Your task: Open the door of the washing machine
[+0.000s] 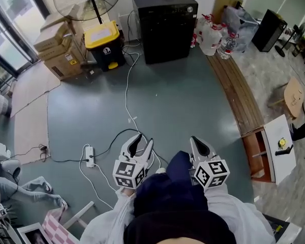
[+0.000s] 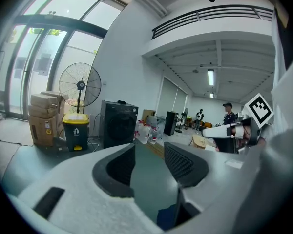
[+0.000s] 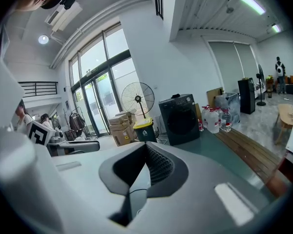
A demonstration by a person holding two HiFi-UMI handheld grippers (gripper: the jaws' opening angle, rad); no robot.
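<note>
Left gripper (image 1: 145,138) wide, empty; right gripper (image 1: 193,139) closed, empty. Washing machine (image 1: 165,27) stands far ahead. The floor cable (image 1: 126,93) between could snag feet.

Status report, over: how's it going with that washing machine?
Left gripper open, empty; right gripper shut, empty. Washing machine closed, far off. Cable across floor between.

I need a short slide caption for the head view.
Left claw open and right claw shut, both empty, facing the distant black washing machine.
</note>
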